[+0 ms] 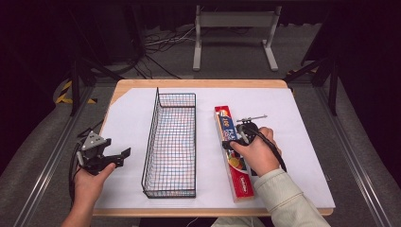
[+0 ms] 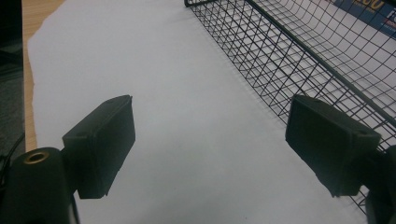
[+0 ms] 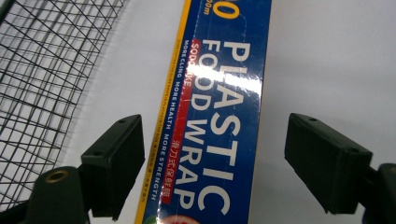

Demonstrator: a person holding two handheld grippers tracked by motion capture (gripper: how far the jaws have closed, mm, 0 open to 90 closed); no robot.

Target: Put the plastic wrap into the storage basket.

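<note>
worktop (image 1: 198, 84): light wooden top, mostly covered by a white paper sheet (image 1: 302, 142)
basket: long black wire-mesh basket (image 1: 171, 142), standing left of centre on the sheet, long axis running away from the person
box: long narrow blue-and-red carton of plastic food wrap (image 1: 232, 153) with a yellow edge stripe, lying flat on the sheet, right of the basket and roughly parallel to it, apart from it
left hand-held gripper (image 1: 124, 153): held low over the sheet just left of the basket, jaws spread wide, nothing between them; its own view shows the basket's mesh wall beside one jaw
right hand-held gripper (image 3: 212, 168): over the middle of the box, released, jaws wide apart, one either side of the carton; cannot tell if either pad touches it
</note>
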